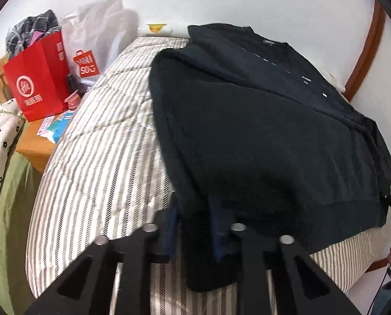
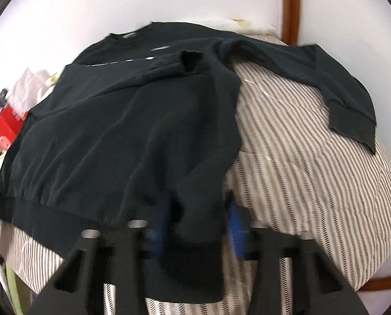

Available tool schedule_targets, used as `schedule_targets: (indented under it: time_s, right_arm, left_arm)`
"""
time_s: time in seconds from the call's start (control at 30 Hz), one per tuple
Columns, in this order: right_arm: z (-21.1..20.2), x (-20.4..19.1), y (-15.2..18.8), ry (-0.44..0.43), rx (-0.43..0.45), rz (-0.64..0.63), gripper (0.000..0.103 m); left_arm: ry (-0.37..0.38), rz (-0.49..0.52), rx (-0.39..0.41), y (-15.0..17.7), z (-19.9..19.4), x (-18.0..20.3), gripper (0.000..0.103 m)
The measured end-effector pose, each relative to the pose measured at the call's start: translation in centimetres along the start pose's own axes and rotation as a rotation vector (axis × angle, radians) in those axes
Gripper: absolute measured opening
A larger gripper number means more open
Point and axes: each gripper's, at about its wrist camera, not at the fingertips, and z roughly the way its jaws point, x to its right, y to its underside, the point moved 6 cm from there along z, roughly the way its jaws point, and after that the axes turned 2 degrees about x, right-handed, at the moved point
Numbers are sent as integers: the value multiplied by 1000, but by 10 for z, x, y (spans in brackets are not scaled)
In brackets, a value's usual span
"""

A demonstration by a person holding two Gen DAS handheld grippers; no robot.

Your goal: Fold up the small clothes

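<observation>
Both jaws clamped on the black sweatshirt (image 1: 261,136) hem, garment spread beyond on striped bedding (image 1: 95,157).

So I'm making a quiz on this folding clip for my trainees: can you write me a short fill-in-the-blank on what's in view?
1. The black sweatshirt lies on a bedcover patterned with ____.
2. Each gripper, left gripper and right gripper, is shut on the sweatshirt's bottom ____.
3. The paper bag standing on the nightstand is coloured ____.
4. One sleeve lies stretched out on the bedcover; the other is folded across the ____.

Missing words: stripes; hem; red; body
</observation>
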Motion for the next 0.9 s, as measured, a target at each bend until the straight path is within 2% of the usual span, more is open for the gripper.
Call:
schedule_targets:
  time_s: [0.03, 0.07, 0.27, 0.43, 0.6, 0.73, 0.8, 0.9]
  right_arm:
    - [-4, 0, 0, 21, 14, -14, 15]
    - [-7, -1, -1, 29, 24, -22, 13]
    - [-32, -4, 9, 7, 48, -44, 11]
    - [-49, 4, 18, -16, 36, -30, 11]
    - [-67, 4, 25, -29, 28, -76, 12]
    - [-63, 1, 19, -10, 3, -84, 19]
    - [-66, -1, 15, -13, 14, -81, 20]
    - [-74, -3, 0, 16, 57, -89, 30]
  left_arm:
    - [-2, 0, -4, 1, -2, 0, 12]
    - [8, -3, -2, 2, -6, -1, 12]
    - [42, -26, -1, 20, -23, -7, 12]
    - [59, -26, -4, 45, -45, -4, 12]
    - [87, -31, -15, 65, -57, -5, 13]
    - [77, -33, -18, 62, -56, -6, 16]
    - [63, -30, -17, 56, -55, -9, 18]
    - [44, -38, -17, 45, -53, -12, 21]
